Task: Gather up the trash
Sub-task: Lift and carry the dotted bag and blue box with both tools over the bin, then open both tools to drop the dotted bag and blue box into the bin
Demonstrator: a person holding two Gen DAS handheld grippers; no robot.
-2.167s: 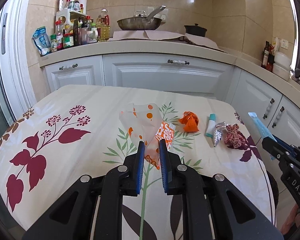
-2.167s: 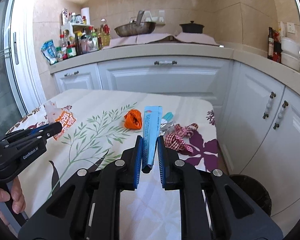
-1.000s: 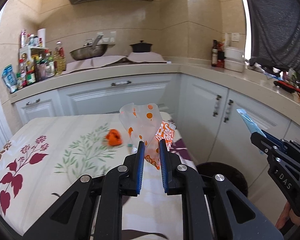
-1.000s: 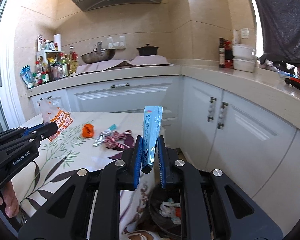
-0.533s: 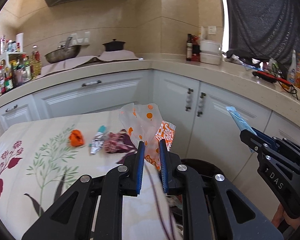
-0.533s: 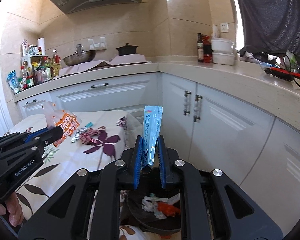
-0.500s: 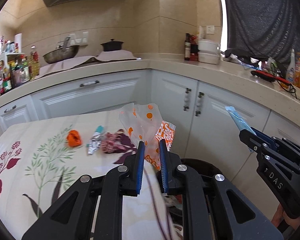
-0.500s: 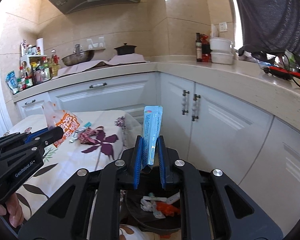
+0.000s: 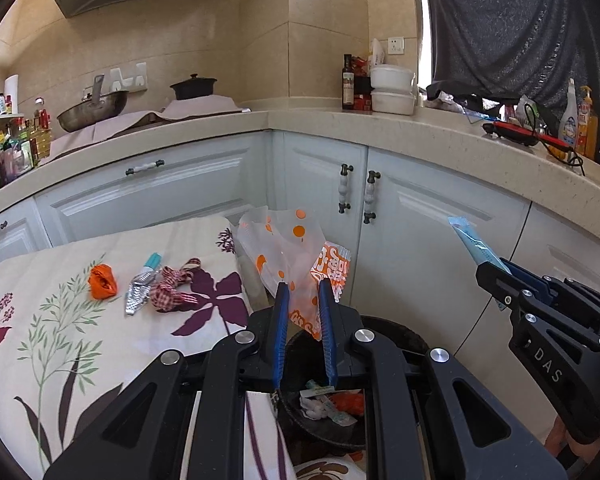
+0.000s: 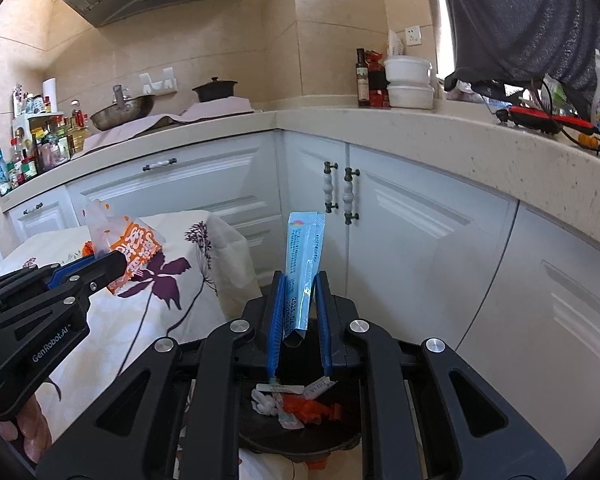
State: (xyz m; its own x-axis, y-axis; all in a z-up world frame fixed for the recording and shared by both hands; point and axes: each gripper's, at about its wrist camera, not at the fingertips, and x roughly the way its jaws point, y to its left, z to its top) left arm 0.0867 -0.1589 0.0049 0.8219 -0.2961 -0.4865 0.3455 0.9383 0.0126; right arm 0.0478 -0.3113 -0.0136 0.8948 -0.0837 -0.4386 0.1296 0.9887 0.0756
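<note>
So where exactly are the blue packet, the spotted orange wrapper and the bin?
blue packet (image 10: 303, 256): right wrist view, middle of its printed face above the tongs.
spotted orange wrapper (image 9: 296, 256): left wrist view, its clear dotted part.
bin (image 10: 260, 438): right wrist view, dark inner wall at lower left.

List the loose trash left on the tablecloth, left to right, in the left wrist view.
orange crumpled wrapper → silver foil wrapper with teal end → red checked ribbon. All three lie on the floral tablecloth, left of the left claw and its polka-dot bag.
</note>
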